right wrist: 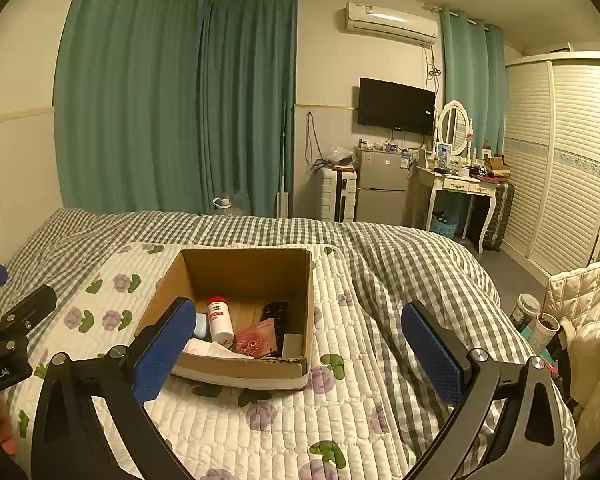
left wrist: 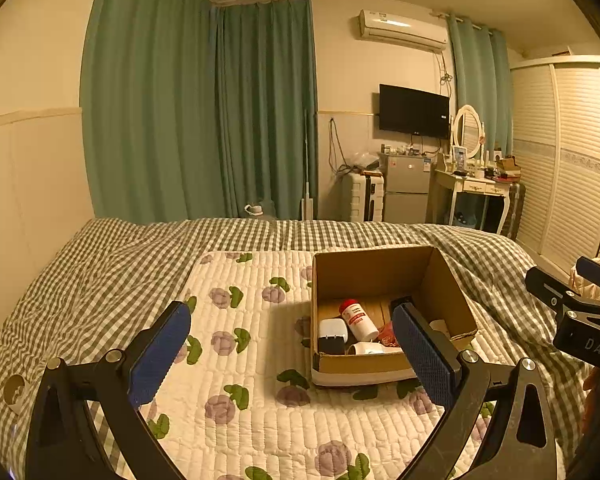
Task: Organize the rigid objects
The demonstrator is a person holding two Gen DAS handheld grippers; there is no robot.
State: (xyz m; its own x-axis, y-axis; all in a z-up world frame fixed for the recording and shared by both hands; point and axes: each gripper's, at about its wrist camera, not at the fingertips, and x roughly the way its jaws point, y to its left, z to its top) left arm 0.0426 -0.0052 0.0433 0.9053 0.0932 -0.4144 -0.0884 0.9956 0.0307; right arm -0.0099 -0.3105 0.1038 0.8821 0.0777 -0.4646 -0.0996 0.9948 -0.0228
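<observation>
The bed [left wrist: 100, 280], covered in a grey-and-white checked sheet, filled the lower half of both views. A white quilted pad [left wrist: 252, 360] printed with purple flowers lay across its middle.

An open cardboard box [right wrist: 244, 276] stood on the pad, lower centre in the right wrist view and lower right of centre in the left wrist view. All the task's items observed lay inside it. A white bottle [right wrist: 220, 320] with a red cap lay on the box floor, near the centre. A black remote control [right wrist: 274, 312] lay to its right in the right wrist view. A white-and-black plug adapter [left wrist: 332, 334] sat at the left of the box floor in the left wrist view. A red patterned packet [right wrist: 256, 342] rested towards the near wall, beside a white object [right wrist: 204, 346] whose nature could not be determined.

The left gripper [left wrist: 292, 356] occupied the bottom of its own view, jaws spread wide and holding nothing; its right pad overlapped the near right part of the box in the frame. The right gripper [right wrist: 300, 356] hung at the bottom of its view, jaws likewise spread wide and empty, its left pad overlapping the near left corner of the box. Whether either pad touched the box could not be told.
</observation>
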